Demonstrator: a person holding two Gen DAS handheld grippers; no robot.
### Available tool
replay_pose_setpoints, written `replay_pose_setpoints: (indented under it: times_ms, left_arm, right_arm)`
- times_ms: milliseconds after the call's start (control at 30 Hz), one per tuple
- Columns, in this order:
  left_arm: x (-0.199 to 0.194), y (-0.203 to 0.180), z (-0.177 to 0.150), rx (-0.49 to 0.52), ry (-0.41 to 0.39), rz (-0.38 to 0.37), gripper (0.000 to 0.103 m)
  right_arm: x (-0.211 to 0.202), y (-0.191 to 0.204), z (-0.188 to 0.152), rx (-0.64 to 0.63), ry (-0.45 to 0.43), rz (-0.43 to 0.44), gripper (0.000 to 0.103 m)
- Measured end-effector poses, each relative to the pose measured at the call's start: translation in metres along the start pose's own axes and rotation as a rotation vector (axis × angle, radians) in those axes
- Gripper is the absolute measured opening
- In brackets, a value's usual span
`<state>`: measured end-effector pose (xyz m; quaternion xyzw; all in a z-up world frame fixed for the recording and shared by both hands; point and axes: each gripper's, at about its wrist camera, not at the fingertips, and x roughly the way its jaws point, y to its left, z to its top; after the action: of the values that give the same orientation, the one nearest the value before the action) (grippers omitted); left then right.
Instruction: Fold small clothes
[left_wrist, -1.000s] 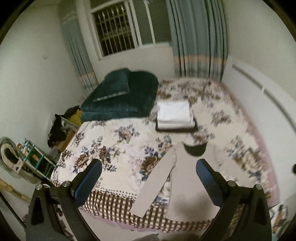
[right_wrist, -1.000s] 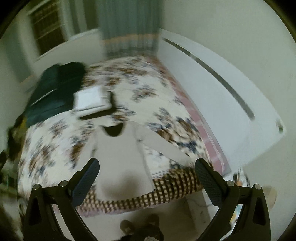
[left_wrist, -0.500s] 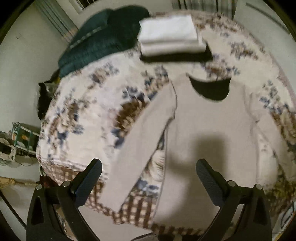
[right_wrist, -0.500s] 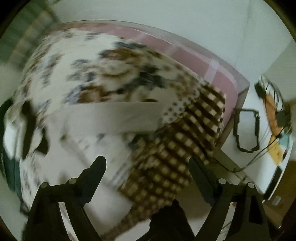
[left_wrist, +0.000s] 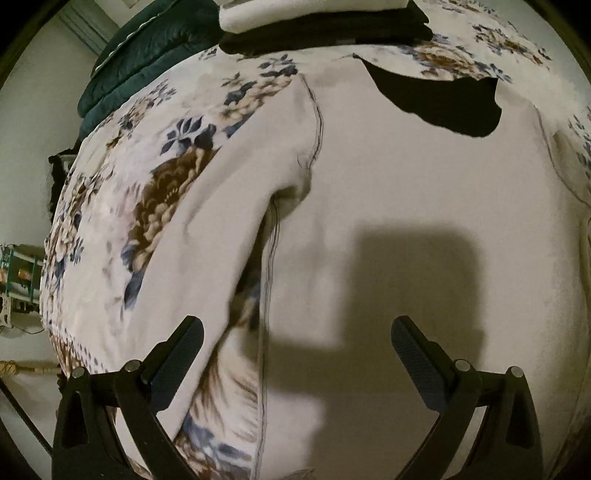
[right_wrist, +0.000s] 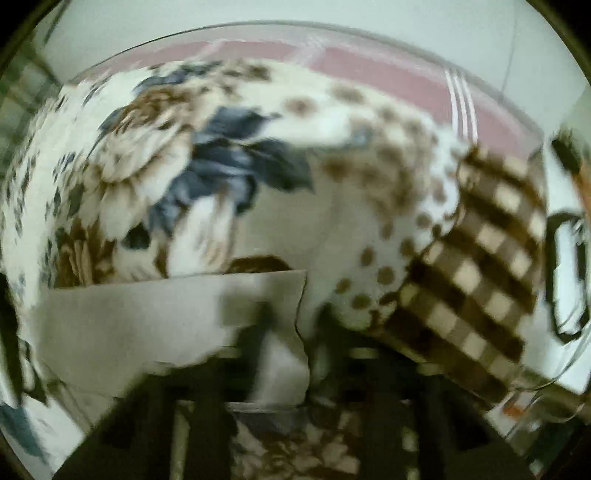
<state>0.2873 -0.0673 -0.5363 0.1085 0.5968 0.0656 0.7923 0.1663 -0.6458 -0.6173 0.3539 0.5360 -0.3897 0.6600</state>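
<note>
While the shirt (left_wrist: 388, 192) lies spread flat on the floral bedspread (left_wrist: 122, 192), the left gripper (left_wrist: 297, 354) is held just above its body, with the jaws wide apart and nothing between them. One finger (left_wrist: 177, 358) is seen over the shirt's sleeve (left_wrist: 218, 221), which slants away from the body, and the other over the plain grey cloth of the body itself. A square shadow is cast on the shirt ahead of the gripper. The dark neck opening (left_wrist: 443, 103) is seen at the far end of the shirt. Beyond the shirt, a folded stack (left_wrist: 314, 14) of white on black cloth is set, and a dark green blanket (left_wrist: 147, 55) lies beside that stack.

In the right wrist view, heavy blur is present. The shirt's other sleeve end (right_wrist: 173, 325) is seen on the bedspread, close to the checked border (right_wrist: 472, 280). The right gripper (right_wrist: 284, 387) is shown only as dark smeared shapes at that sleeve end; whether it is apart or clamped cannot be told.
</note>
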Motion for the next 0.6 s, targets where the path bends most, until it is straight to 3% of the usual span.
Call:
replay_pose_setpoints:
  times_ms: [133,333,467,600]
  left_arm:
    - [-0.016,0.017,0.007,-0.005,-0.052,-0.005,0.103]
    - [-0.029,0.063,0.001,-0.033,-0.074,0.004,0.103]
    - [-0.021,0.098,-0.014,-0.106,0.005,0.002,0.103]
    - [-0.015,0.140,-0.031,-0.192,0.060,0.006,0.103]
  right_arm:
    - [-0.026,0.031,-0.020,-0.097,-0.055,-0.036,0.002]
    - [-0.093,0.109,-0.064,-0.312,-0.097,0.062,0.002]
    - [-0.137,0.187,-0.142,-0.633,-0.086,0.141,0.002]
    - [-0.150,0.265,-0.263,-0.994,0.064,0.187,0.002]
